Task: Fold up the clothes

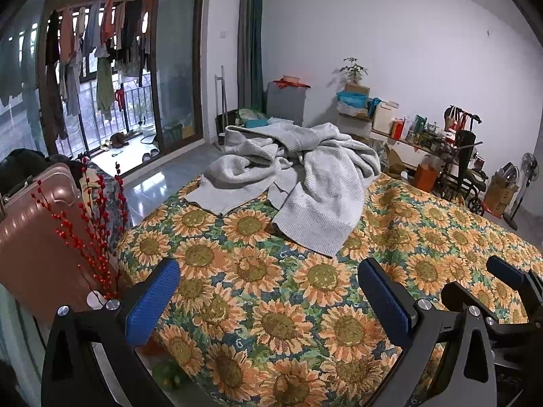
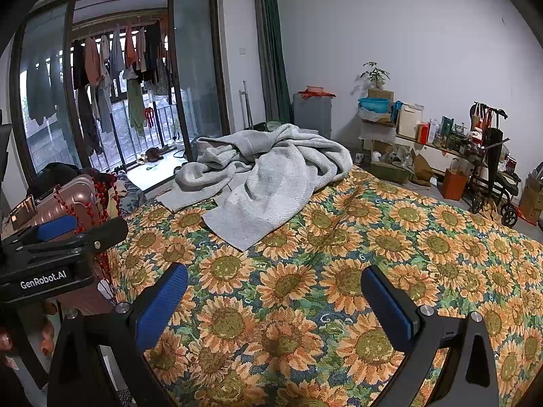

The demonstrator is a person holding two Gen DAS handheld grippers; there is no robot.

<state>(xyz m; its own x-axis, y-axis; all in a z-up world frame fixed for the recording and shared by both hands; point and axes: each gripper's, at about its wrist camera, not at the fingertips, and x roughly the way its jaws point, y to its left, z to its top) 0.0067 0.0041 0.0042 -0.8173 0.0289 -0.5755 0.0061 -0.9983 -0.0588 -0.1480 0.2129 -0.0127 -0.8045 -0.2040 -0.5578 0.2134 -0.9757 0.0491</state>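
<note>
A crumpled light grey knit sweater (image 1: 298, 173) lies in a heap on the far part of the sunflower-patterned bed cover (image 1: 258, 291); one ribbed hem points toward me. The same sweater (image 2: 268, 173) shows in the right wrist view on the cover (image 2: 305, 305). My left gripper (image 1: 268, 274) hovers open over the near part of the bed, well short of the sweater, nothing between its blue pads. My right gripper (image 2: 275, 281) is also open and empty, beside the left one. The right gripper's fingers (image 1: 502, 271) appear at the right edge of the left view, and the left gripper body (image 2: 51, 247) at the left of the right view.
A rose-gold suitcase (image 1: 37, 237) with red berry twigs (image 1: 91, 224) stands at the bed's left side. Beyond are a sliding glass door (image 1: 176, 64) and hanging laundry (image 1: 95, 44). A cluttered low shelf (image 1: 417, 135), a wheelchair (image 1: 465, 176) and a fan (image 1: 527, 173) line the right wall.
</note>
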